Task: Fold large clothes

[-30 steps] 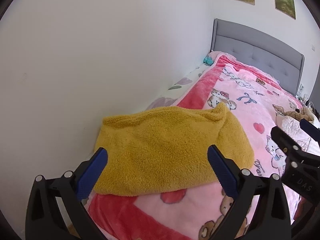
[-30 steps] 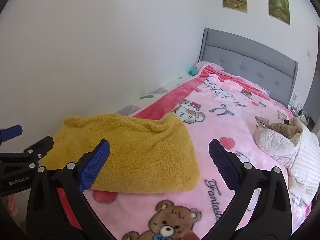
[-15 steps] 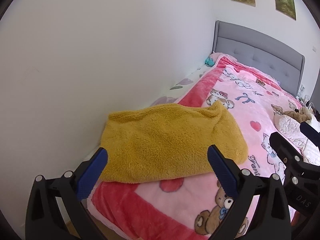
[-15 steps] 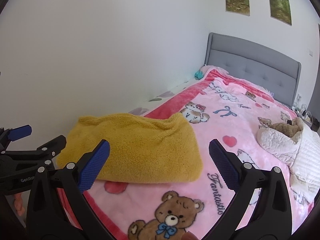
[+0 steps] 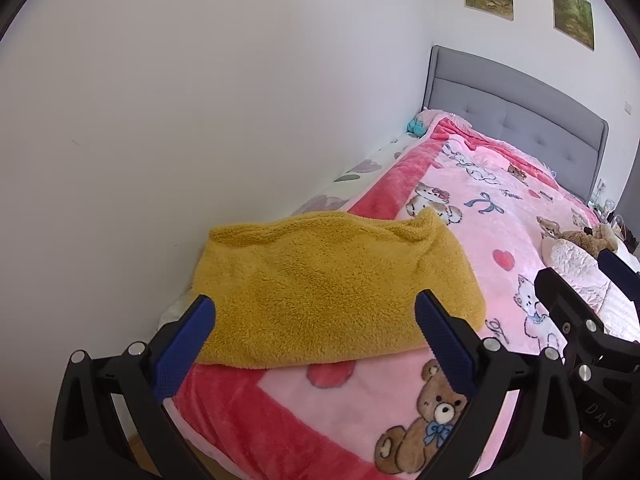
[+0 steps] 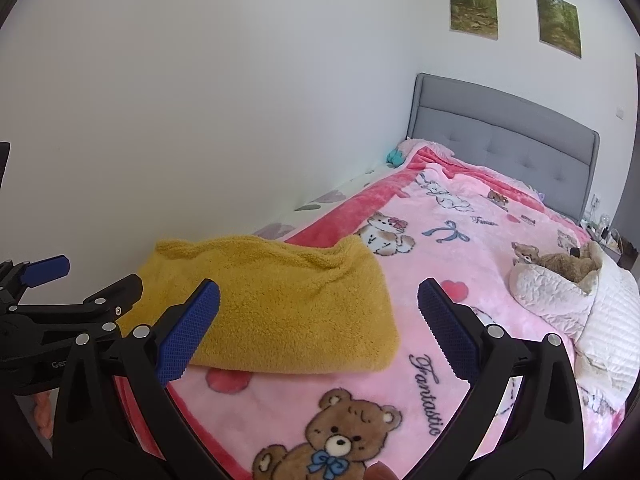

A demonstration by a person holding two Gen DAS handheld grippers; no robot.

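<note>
A folded mustard-yellow fleece garment (image 5: pixel 328 284) lies flat on the pink cartoon blanket (image 5: pixel 492 216) at the foot corner of the bed, by the wall; it also shows in the right wrist view (image 6: pixel 280 308). My left gripper (image 5: pixel 316 328) is open and empty, held back from the garment's near edge. My right gripper (image 6: pixel 320 312) is open and empty, also short of the garment, to its right. The right gripper shows at the right edge of the left wrist view (image 5: pixel 576 320). The left gripper shows at the left edge of the right wrist view (image 6: pixel 60 304).
A white wall (image 5: pixel 200 100) runs along the bed's left side. A grey headboard (image 6: pixel 504 148) stands at the far end. A white quilted bundle with a plush toy (image 6: pixel 560 276) lies at the right. The bed's foot edge (image 5: pixel 256 428) is just below the grippers.
Both grippers have drawn back and risen from the garment. More of the blanket's foot end and bear print now shows. The garment has not moved.
</note>
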